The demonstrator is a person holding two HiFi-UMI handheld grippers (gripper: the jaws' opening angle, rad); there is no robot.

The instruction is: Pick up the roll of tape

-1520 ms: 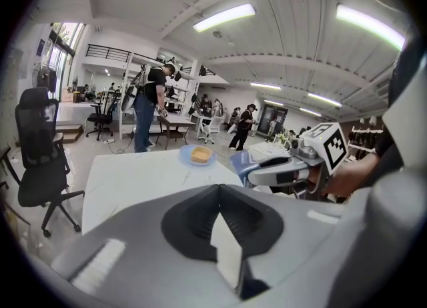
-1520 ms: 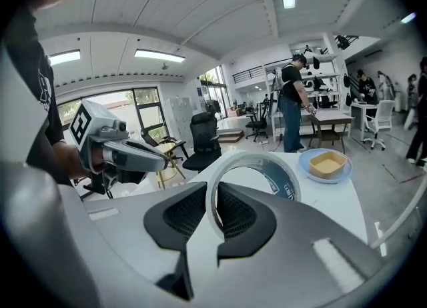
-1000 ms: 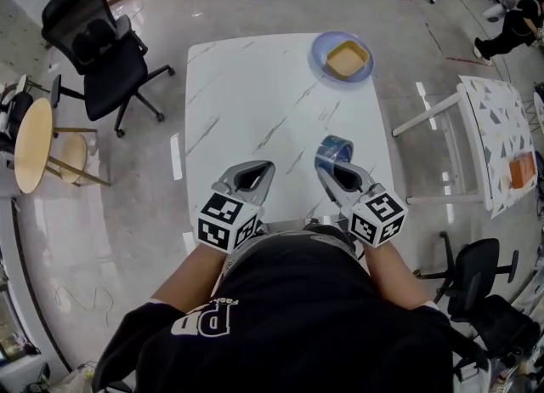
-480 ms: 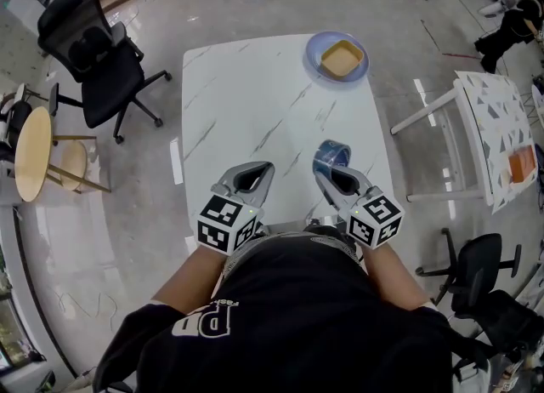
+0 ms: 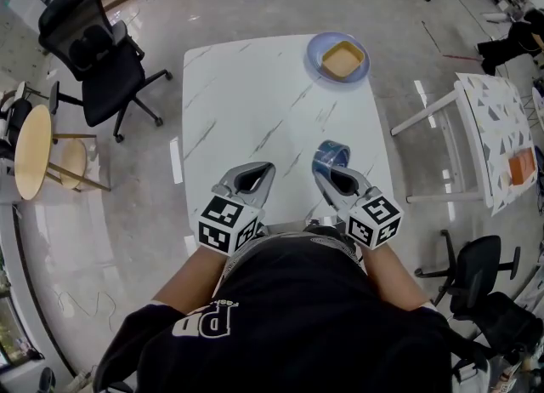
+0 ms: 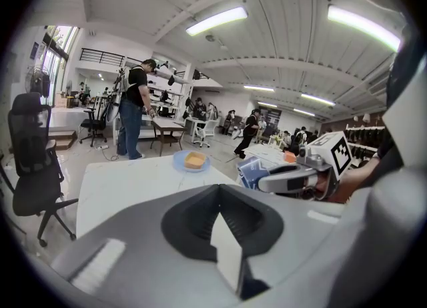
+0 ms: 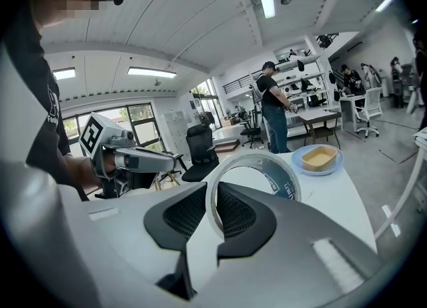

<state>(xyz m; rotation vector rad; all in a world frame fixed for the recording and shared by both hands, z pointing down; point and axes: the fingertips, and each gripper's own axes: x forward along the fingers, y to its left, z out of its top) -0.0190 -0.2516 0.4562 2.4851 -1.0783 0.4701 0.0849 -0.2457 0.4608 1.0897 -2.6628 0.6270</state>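
Observation:
The roll of tape point(image 5: 331, 158), blue-grey with a pale inner ring, stands on edge over the near right part of the white marble table point(image 5: 255, 93). My right gripper point(image 5: 328, 171) is shut on it. In the right gripper view the tape roll point(image 7: 285, 179) sticks up from between the jaws of the right gripper point(image 7: 213, 197), which pinch its wall. Whether the roll touches the table I cannot tell. My left gripper point(image 5: 255, 173) hovers beside it over the near table edge, shut with nothing in it. In the left gripper view the left gripper point(image 6: 220, 197) is empty, with the tape roll point(image 6: 251, 172) off to the right.
A blue plate point(image 5: 320, 46) bearing a yellow square dish sits at the table's far right corner. A black office chair point(image 5: 98, 55) and a round wooden stool point(image 5: 34, 145) stand to the left. A second white table point(image 5: 497, 136) stands to the right. People stand in the background.

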